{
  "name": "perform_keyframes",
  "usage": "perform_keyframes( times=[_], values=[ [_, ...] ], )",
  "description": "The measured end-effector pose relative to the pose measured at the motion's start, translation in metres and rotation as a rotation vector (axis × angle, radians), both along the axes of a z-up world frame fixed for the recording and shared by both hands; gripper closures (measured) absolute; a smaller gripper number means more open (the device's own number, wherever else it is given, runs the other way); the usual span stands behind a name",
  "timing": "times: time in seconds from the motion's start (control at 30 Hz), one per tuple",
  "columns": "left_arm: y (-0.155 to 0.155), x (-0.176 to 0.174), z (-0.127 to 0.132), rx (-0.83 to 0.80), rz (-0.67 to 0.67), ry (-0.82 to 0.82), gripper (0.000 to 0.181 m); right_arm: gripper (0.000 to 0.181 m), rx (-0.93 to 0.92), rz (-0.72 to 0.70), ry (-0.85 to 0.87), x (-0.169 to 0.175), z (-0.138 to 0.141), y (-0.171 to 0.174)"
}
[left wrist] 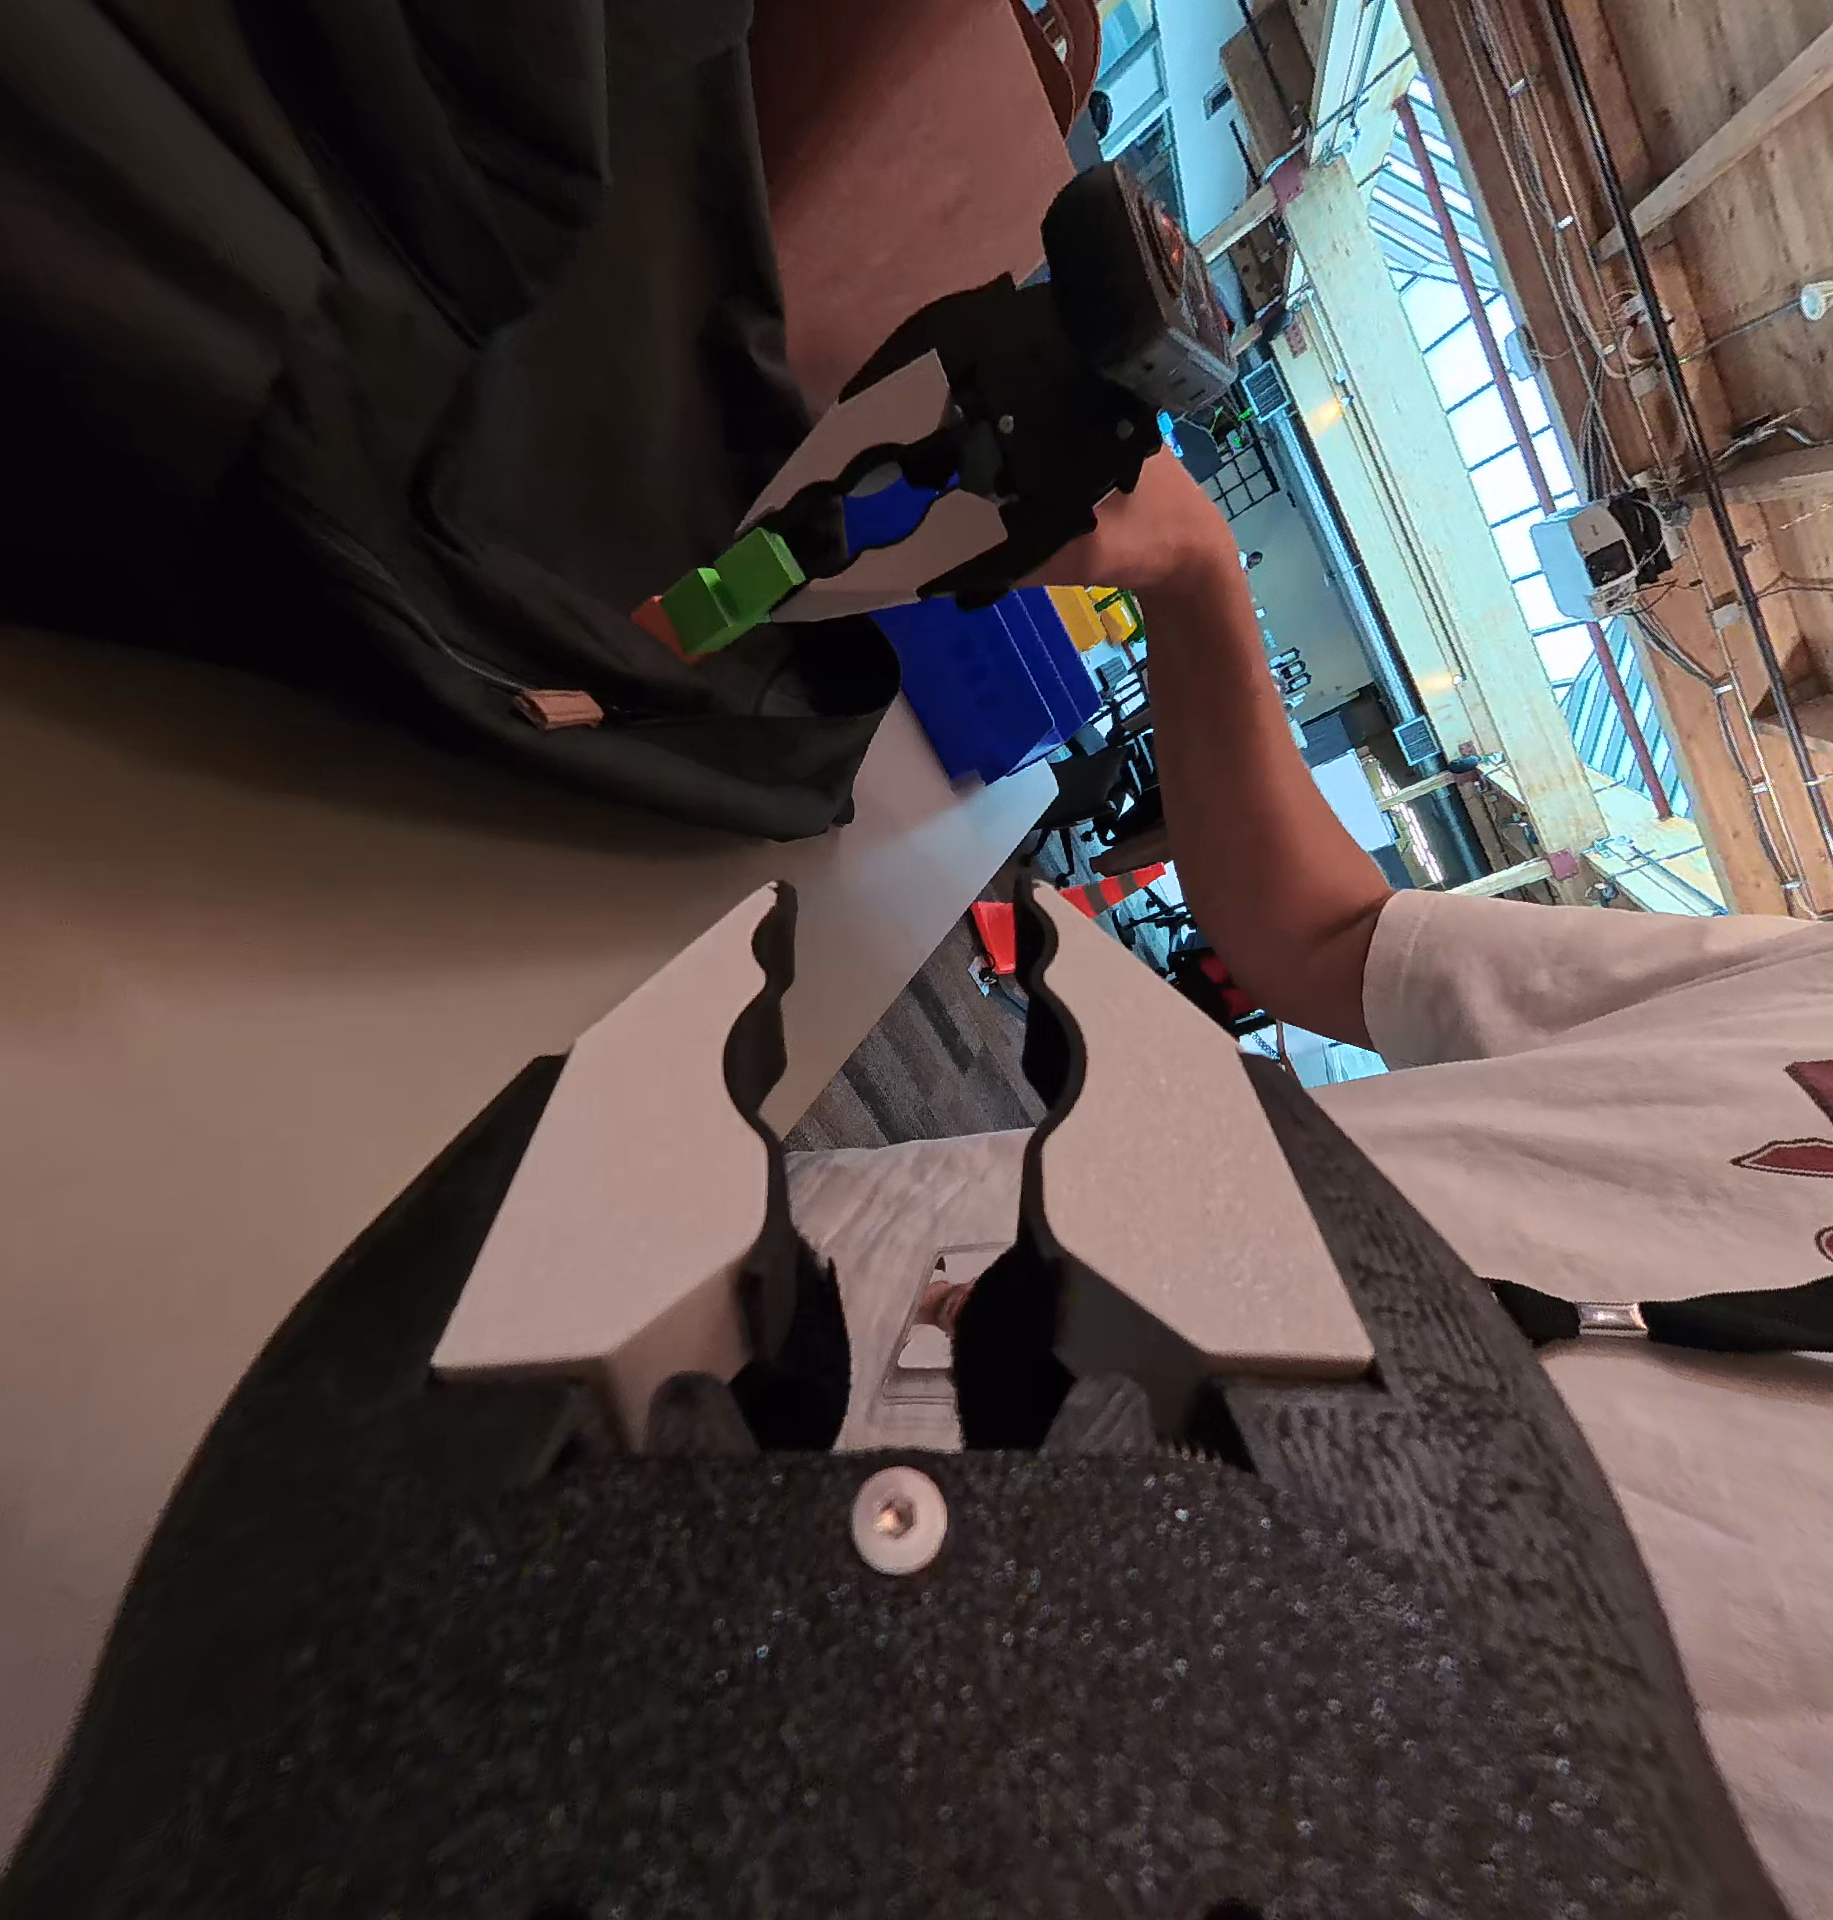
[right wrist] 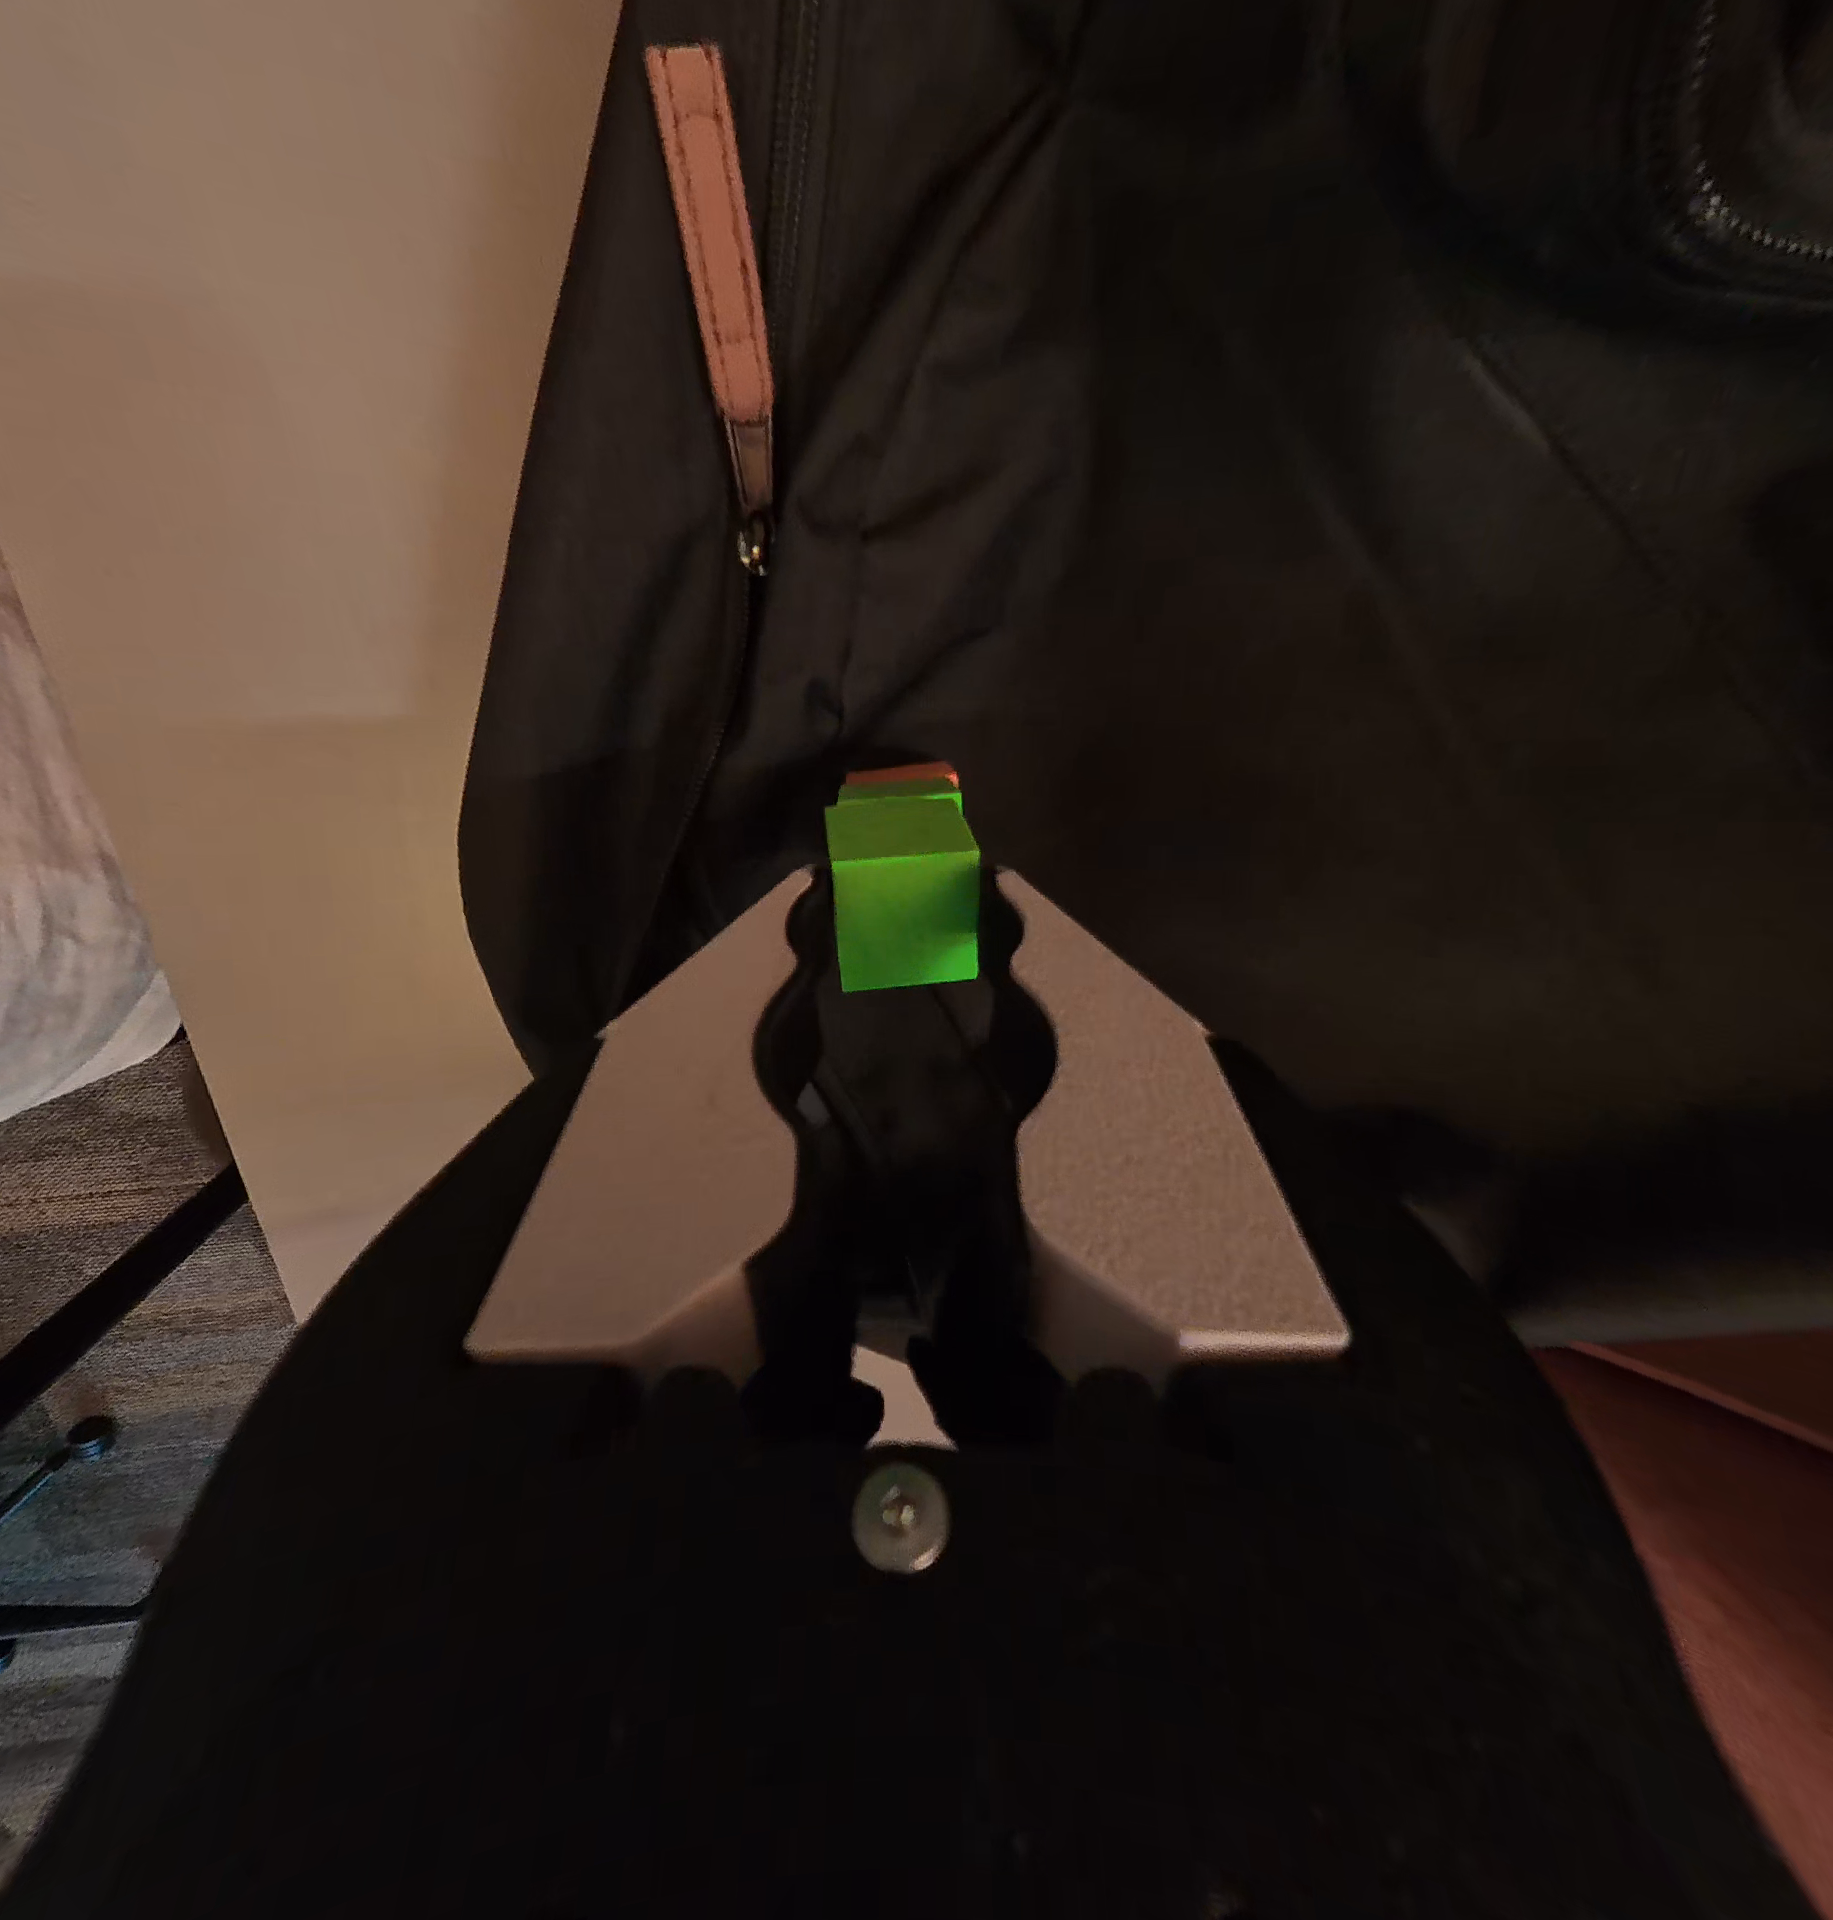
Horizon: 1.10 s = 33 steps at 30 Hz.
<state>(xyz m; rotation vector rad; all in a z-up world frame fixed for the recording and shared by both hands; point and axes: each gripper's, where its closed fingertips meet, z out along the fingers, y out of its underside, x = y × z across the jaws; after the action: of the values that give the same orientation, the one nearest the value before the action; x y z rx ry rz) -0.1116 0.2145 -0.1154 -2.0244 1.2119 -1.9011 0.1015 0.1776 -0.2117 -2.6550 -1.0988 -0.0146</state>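
Between the fingers of the right gripper (right wrist: 907,883) sits a bright green plastic block (right wrist: 904,906), clamped at the tips, with a second green block and an orange piece stuck to its far end. It is held just at, perhaps touching, the dark fabric of a black zippered bag (right wrist: 1255,468) at twelve o'clock; a tan leather zipper pull (right wrist: 720,249) hangs at eleven. The left gripper (left wrist: 907,914) stands apart and empty above the pale table (left wrist: 216,935), with blue plastic bins (left wrist: 985,675) at twelve o'clock beyond it.
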Motion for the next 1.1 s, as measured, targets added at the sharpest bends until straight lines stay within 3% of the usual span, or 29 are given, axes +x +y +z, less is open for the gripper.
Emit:
perform_keyframes(
  times=[0.37,0.63,0.73,0.87,0.97,1.1],
  values=[
    [-0.004,-0.001,-0.007,0.004,-0.005,0.023,0.138,0.148,-0.021,-0.011,0.027,-0.001,-0.006,0.001],
    [0.009,-0.008,-0.014,0.081,0.035,0.072,0.138,0.134,0.097,-0.070,0.072,0.000,0.015,-0.004],
    [0.046,-0.022,-0.029,0.282,0.101,0.190,0.138,0.131,0.257,-0.177,0.195,-0.008,0.040,-0.010],
    [0.128,-0.042,-0.040,0.614,0.154,0.326,0.138,0.124,0.496,-0.304,0.364,-0.031,0.063,-0.032],
    [0.187,-0.046,-0.052,0.841,0.078,0.373,0.138,0.121,0.639,-0.338,0.482,-0.060,0.069,-0.055],
    [0.246,-0.034,-0.089,0.968,-0.125,0.441,0.138,0.119,0.713,-0.354,0.644,-0.100,0.072,-0.084]
  ],
)
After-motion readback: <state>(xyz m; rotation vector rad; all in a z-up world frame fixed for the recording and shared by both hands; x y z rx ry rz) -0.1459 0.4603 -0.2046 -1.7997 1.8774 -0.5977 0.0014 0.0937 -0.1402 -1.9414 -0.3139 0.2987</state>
